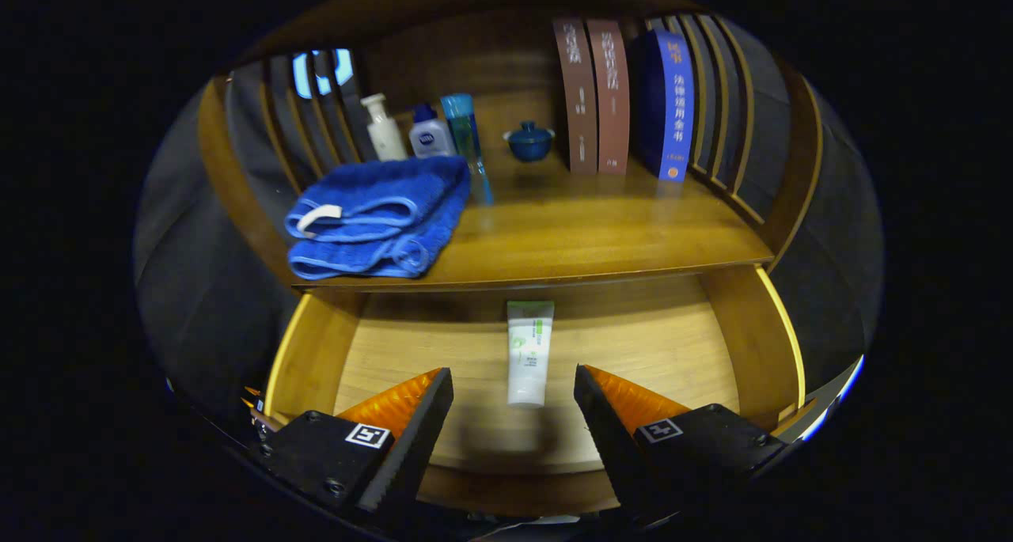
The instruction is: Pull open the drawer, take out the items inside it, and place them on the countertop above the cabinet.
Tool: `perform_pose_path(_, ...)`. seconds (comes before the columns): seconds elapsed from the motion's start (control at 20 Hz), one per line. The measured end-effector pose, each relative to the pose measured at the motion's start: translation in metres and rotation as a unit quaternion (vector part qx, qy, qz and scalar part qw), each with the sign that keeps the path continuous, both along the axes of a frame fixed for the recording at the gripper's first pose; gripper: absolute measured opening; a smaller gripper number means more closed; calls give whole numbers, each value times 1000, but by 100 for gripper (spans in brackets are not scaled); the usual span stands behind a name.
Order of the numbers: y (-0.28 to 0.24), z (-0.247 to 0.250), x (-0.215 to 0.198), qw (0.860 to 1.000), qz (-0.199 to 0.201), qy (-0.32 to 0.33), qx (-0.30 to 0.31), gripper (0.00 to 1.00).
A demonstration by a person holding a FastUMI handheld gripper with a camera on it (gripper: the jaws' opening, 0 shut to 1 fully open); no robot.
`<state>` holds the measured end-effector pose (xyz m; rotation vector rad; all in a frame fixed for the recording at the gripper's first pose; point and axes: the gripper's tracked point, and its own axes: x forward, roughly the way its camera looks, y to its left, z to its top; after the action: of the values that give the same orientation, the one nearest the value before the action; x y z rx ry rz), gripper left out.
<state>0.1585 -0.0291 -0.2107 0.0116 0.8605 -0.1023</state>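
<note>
Drawer (316, 360) pulled open, lower centre of frame. 1 white tube (529, 354) lies flat on its floor, centre, just ahead of the tool (514, 388), whose fingers are spread wide, holding nothing. Tube looks light, soft-walled, smooth; likely best pinched across the mid-body. Tabletop (601, 233) above has free space.

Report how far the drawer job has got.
Done: the wooden drawer stands pulled open below the wooden countertop. In hand: the gripper hangs open above the drawer, its fingers either side of the white tube with the green label, not touching it. Left: grasp the tube, lift it out and set it on the countertop.
</note>
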Motion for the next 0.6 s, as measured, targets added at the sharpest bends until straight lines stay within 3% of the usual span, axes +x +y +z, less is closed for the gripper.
perform_pose_path(0.4,-17,-72,3,987,-7,160,-32,96)
perform_pose_path(0.6,-23,-90,-4,979,-12,200,-40,81)
